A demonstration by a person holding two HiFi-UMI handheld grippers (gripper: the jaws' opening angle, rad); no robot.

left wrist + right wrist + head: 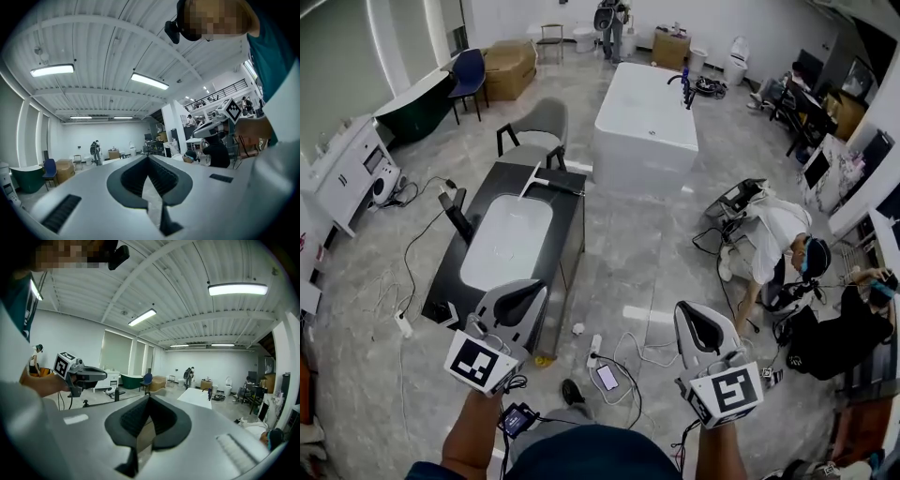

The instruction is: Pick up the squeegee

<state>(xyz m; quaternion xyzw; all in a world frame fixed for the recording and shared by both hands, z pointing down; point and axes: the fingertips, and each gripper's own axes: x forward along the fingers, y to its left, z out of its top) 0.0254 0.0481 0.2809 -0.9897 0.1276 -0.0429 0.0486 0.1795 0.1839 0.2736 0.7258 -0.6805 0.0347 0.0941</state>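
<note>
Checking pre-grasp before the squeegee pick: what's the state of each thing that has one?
Left tongs: shut, empty.
Right tongs: shut, empty.
Squeegee: lying flat at the far end of the black counter, untouched.
Grey chair: upright, unoccupied.

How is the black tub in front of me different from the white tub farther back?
The black-rimmed tub is dark outside with a white basin; the white tub is white all over. The black-rimmed tub has a squeegee lying at its far end; the white tub carries a dark faucet on its far right edge. The black-rimmed tub is nearer, the white tub farther right. Both are rectangular, on the grey floor.
</note>
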